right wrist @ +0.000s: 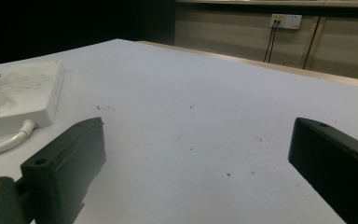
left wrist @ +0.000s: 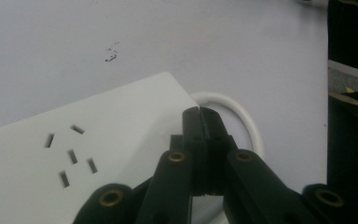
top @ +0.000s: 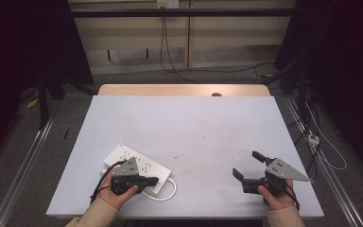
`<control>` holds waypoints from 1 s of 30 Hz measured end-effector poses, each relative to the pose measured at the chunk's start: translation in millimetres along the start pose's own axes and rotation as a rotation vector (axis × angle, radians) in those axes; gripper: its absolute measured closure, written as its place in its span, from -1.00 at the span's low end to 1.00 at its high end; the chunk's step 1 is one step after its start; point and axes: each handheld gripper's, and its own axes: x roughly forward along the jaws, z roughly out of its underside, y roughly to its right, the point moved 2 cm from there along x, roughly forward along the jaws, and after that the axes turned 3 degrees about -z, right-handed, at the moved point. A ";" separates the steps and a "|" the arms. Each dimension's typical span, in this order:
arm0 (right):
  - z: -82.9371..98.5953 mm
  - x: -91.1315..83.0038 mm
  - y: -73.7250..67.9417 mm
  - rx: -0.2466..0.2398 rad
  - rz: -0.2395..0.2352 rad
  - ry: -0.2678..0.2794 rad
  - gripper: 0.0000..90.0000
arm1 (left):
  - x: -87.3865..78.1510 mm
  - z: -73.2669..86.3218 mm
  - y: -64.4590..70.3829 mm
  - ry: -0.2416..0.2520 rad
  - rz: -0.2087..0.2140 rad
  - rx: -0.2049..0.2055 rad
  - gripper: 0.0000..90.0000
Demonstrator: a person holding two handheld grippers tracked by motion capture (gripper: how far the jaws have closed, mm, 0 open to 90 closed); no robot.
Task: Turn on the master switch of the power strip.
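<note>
A white power strip (top: 133,160) lies slantwise near the table's front left corner, its white cable (top: 171,191) looping off its near end. My left gripper (top: 154,180) rests over that end of the strip. In the left gripper view the jaws are pressed together above the power strip (left wrist: 88,149), with the cable (left wrist: 244,119) curving just beyond the left gripper (left wrist: 199,112). My right gripper (top: 246,163) sits at the front right, open wide with nothing between its fingers. From the right gripper (right wrist: 198,123) the power strip (right wrist: 25,91) lies far off to the left.
The pale grey table (top: 184,123) has a wooden strip along its far edge (top: 184,90). Small dark specks (left wrist: 111,53) mark the surface. Cables trail on the floor to the right (top: 319,142), and a wall socket (right wrist: 285,20) sits on the far wall.
</note>
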 end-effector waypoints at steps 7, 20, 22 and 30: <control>0.0 0.0 0.2 -0.001 0.000 0.001 -0.92 | 0.0 -0.1 0.6 0.011 0.004 -0.008 1.00; -0.5 -0.2 0.0 0.002 -0.002 0.002 -0.92 | -1.1 0.1 0.1 0.016 0.015 -0.014 0.95; -0.5 -0.2 0.1 0.001 -0.001 0.002 -0.92 | -1.1 -0.3 0.1 0.017 0.021 -0.020 0.89; -0.6 0.0 -0.2 0.001 -0.003 0.003 -0.92 | -2.0 -1.6 -0.5 0.020 0.021 -0.028 0.66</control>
